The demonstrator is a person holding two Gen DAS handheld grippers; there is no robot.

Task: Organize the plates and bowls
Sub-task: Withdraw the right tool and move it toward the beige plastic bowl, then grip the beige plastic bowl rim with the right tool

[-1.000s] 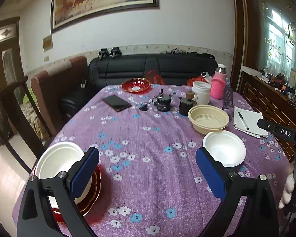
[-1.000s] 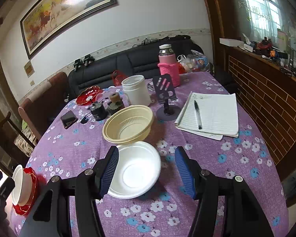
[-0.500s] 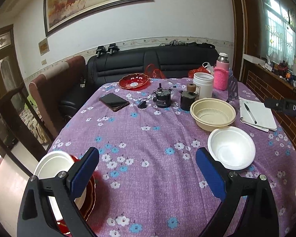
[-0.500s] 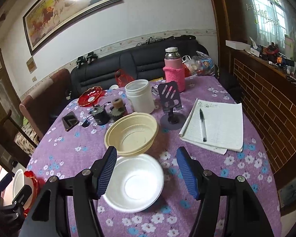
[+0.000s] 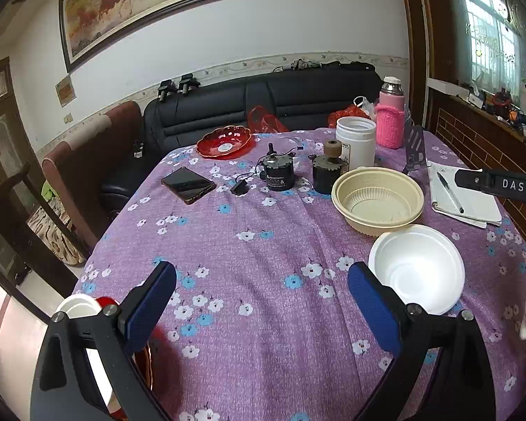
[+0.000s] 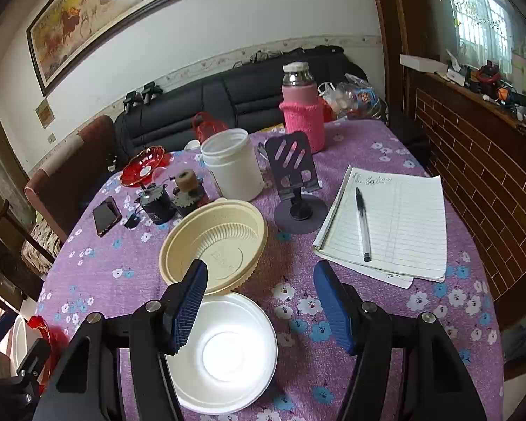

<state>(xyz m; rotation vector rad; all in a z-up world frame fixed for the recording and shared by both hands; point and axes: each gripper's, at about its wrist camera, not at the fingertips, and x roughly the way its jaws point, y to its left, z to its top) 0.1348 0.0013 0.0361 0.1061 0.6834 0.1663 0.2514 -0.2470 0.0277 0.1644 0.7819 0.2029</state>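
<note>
Both grippers have drifted rightward over the purple flowered surface [image 5: 263, 245] in the last second; the left gripper [image 5: 261, 310] now frames bare cloth, its jaws wide open and empty, while the stack it hung over earlier (a white bowl [image 5: 78, 308] on a red plate [image 5: 106, 301]) has slid behind its left finger at the surface's near left edge. The right gripper [image 6: 259, 310] has closed in on the white foam bowl [image 6: 228, 354], which touches the cream plastic bowl [image 6: 214, 242]; its jaws stand open, nothing pressed between them, the left pad above the foam bowl's rim. Judging by this, the foam bowl looks the next pick.
</note>
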